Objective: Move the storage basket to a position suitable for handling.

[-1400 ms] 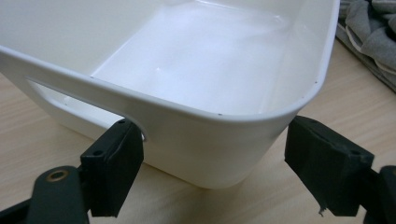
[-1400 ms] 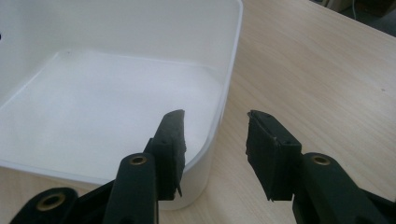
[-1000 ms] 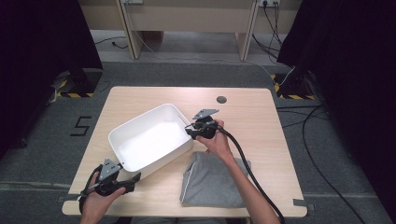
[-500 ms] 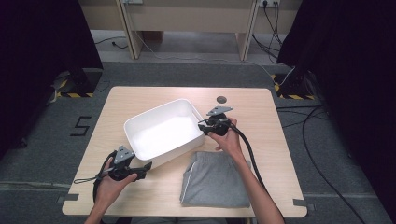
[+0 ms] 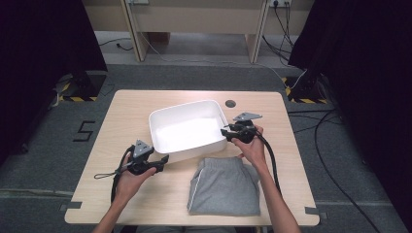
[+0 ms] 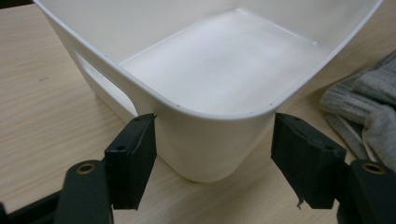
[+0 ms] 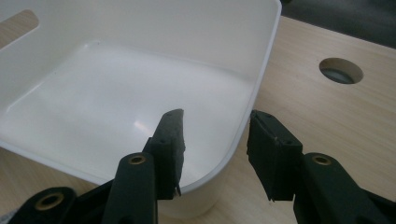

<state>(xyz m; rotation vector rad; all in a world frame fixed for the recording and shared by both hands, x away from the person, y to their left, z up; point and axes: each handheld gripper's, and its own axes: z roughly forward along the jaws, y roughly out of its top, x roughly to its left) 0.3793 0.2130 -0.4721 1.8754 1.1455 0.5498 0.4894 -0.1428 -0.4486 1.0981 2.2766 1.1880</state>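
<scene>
A pale wooden worktop (image 5: 131,104) stands on grey carpet with dark curtains at either side, and near its middle sits a white plastic bin (image 5: 187,131), empty, with a folded pair of grey sweatpants (image 5: 224,185) lying just in front of its near right corner. The left gripper (image 5: 163,160) points at the bin's near left corner; in the left gripper view that rounded corner (image 6: 210,140) sits between the jaws, which have just been closing but stand apart from the plastic on both sides. The right gripper (image 5: 225,132) straddles the bin's right-hand wall near the rim, one jaw inside and one outside; its jaws have just been opening and show a gap to the wall (image 7: 243,126), so nothing is clamped. The bin looks light, stiff and thin-walled, with a glossy surface likely to slip under a loose pinch. The rolled rim seems the best hold, or the handle cut-out (image 6: 105,86) in the end wall beside the left corner. The rounded corner is a poorer grip, since flat pads would probably slide off it.
</scene>
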